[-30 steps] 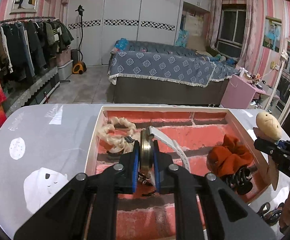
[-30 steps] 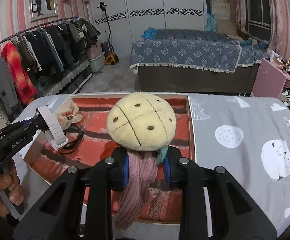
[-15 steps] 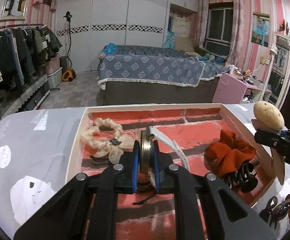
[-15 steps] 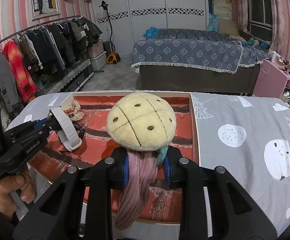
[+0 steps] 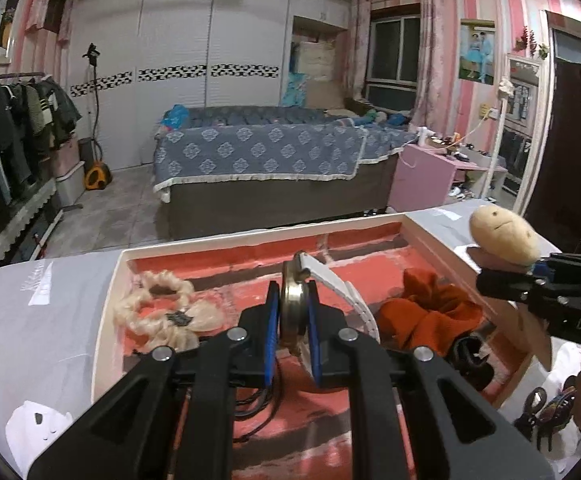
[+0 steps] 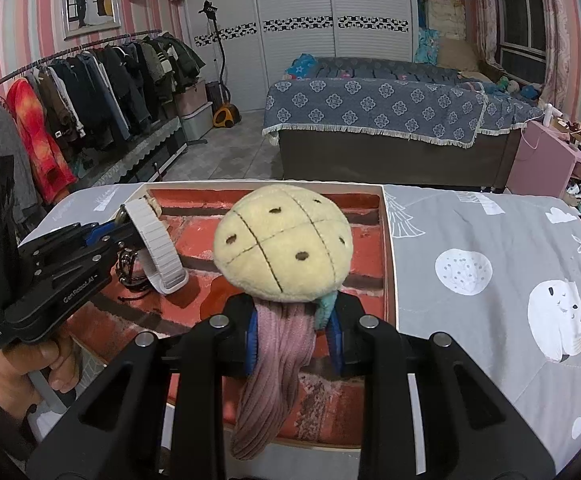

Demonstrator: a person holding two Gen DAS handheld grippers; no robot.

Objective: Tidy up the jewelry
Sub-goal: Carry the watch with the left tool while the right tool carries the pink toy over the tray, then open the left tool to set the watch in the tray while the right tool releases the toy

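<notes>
A white-rimmed tray (image 5: 108, 308) with a red brick-pattern floor lies on the grey bedsheet. My left gripper (image 5: 293, 322) is shut on a watch (image 5: 292, 312) with a white strap (image 5: 342, 292), held above the tray's middle; it also shows in the right wrist view (image 6: 154, 244). My right gripper (image 6: 294, 340) is shut on a plush hair tie, a tan bun-shaped head (image 6: 284, 244) with a pink corduroy band (image 6: 274, 384), held over the tray (image 6: 389, 264). In the left wrist view the plush (image 5: 504, 234) hangs over the tray's right rim.
In the tray lie a cream scrunchie (image 5: 162, 312), an orange scrunchie (image 5: 430, 316), a black claw clip (image 5: 470, 360) and a black cord (image 5: 258, 404). Dark hair clips (image 5: 546, 408) lie on the sheet right of the tray. A bed and clothes rack stand beyond.
My left gripper has swung right and risen a little with the watch, now further over the tray's middle. The right gripper with the plush hair tie has barely moved.
</notes>
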